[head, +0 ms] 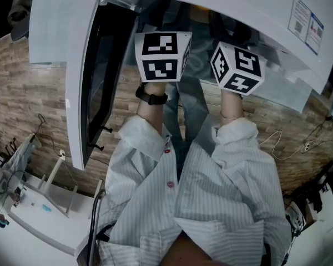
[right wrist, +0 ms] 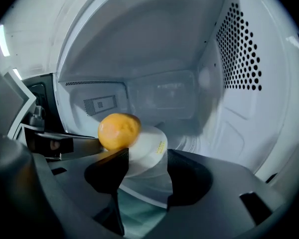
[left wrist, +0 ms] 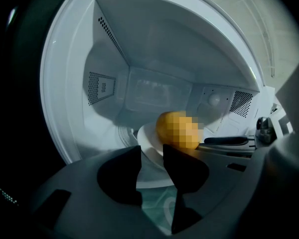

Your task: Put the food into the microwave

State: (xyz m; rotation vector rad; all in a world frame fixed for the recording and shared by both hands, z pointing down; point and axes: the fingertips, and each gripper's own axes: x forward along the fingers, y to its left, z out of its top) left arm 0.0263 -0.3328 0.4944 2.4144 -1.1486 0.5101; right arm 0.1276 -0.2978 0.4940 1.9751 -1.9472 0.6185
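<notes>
An orange fruit (left wrist: 173, 127) (right wrist: 118, 130) rests on a white plate (left wrist: 148, 139) (right wrist: 148, 146) inside the open white microwave (head: 211, 1). My left gripper (left wrist: 152, 151) is shut on the plate's near rim, with the fruit just past its right jaw. My right gripper (right wrist: 147, 158) stands open, its jaws wide on either side of the plate's rim and not pressing on it. In the head view only the two marker cubes (head: 162, 56) (head: 237, 66) show; the jaws are hidden inside the cavity.
The microwave door (head: 94, 82) hangs open at the left. Perforated cavity walls (right wrist: 239, 49) close in on both sides. A white rack (head: 44, 204) stands at the lower left, and cables (head: 299, 143) lie on the wood floor at the right.
</notes>
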